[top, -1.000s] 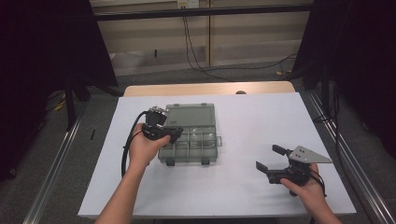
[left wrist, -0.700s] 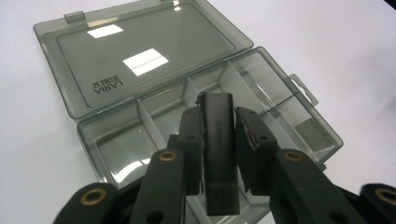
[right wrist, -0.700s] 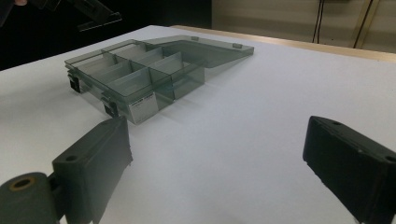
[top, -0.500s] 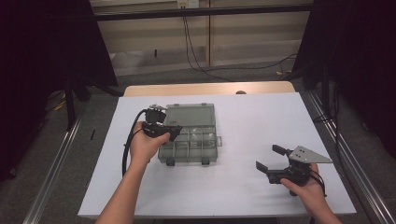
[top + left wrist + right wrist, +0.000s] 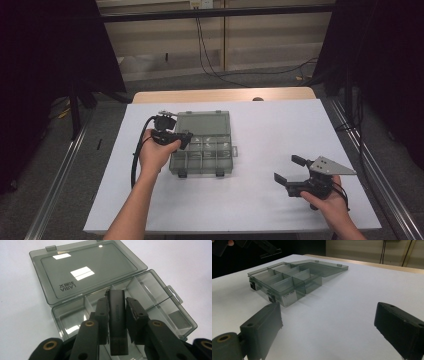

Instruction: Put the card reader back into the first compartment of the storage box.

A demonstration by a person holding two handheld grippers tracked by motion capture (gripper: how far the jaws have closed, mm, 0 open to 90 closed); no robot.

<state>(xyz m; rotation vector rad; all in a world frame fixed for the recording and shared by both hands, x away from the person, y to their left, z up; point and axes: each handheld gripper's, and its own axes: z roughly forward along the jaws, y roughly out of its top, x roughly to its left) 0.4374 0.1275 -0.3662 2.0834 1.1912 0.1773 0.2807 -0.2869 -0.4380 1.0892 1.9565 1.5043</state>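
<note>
A smoky clear compartment box (image 5: 205, 156) lies open on the white table, its lid (image 5: 201, 122) flat on the far side. Above the box's left compartments, my left gripper (image 5: 185, 140) is shut on a small dark rectangular block. The left gripper view looks along that gripper (image 5: 117, 300): the block (image 5: 117, 322) is pinched upright between the pads, over the box (image 5: 160, 290) and its dividers. My right gripper (image 5: 287, 169) rests low at the table's near right, open with nothing between its jaws. The right gripper view has this gripper (image 5: 329, 315) gaping toward the box (image 5: 287, 280).
The white table top (image 5: 270, 125) runs bare between the box and the right gripper. A black cable (image 5: 135, 160) loops from the left gripper along the forearm. Metal rails (image 5: 367, 165) run along both sides of the table, with dark curtains beyond.
</note>
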